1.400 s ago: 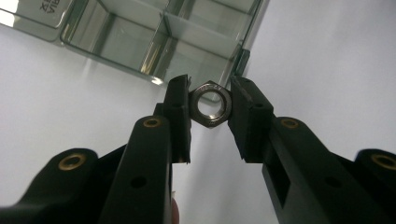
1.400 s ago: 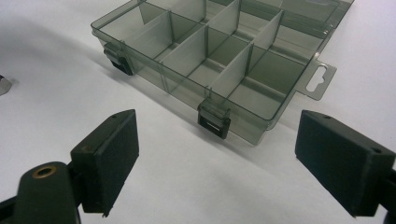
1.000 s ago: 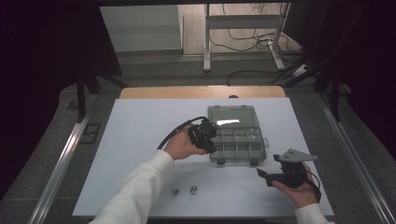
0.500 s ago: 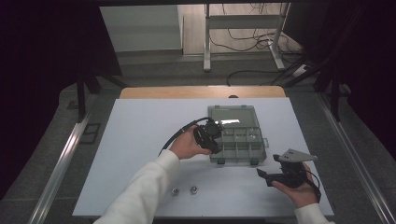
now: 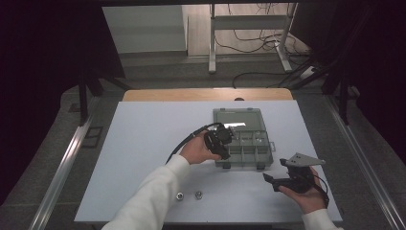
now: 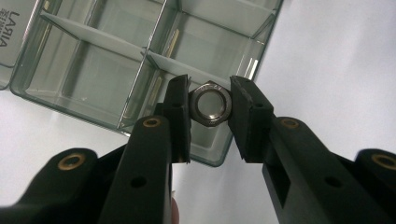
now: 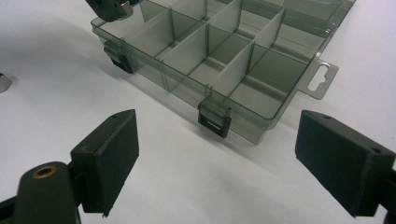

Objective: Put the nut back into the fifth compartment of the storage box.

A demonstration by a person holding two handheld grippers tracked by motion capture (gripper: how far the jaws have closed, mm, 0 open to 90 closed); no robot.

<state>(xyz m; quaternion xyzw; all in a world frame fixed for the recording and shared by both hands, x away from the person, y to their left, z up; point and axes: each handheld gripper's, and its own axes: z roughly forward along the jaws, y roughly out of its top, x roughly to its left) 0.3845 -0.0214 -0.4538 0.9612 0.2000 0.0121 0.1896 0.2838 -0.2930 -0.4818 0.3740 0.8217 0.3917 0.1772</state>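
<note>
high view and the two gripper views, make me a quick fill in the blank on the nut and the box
1. The left gripper is shut on a metal ____.
2. It holds it over the corner of a clear compartment box whose lid is ____.
3. The right gripper has its jaws ____.
4. On the table, ____ loose nuts lie near the left sleeve.

Missing words: nut; open; open; two

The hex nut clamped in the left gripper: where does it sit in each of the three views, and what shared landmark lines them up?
High view: the hex nut is too small to make out at the left gripper, over the box's left edge.
Left gripper view: hex nut at centre, pinched between the jaws above a corner compartment.
Right gripper view: the nut cannot be made out; the left gripper's tip is at top left.
Shared landmark: the compartment box.
</note>
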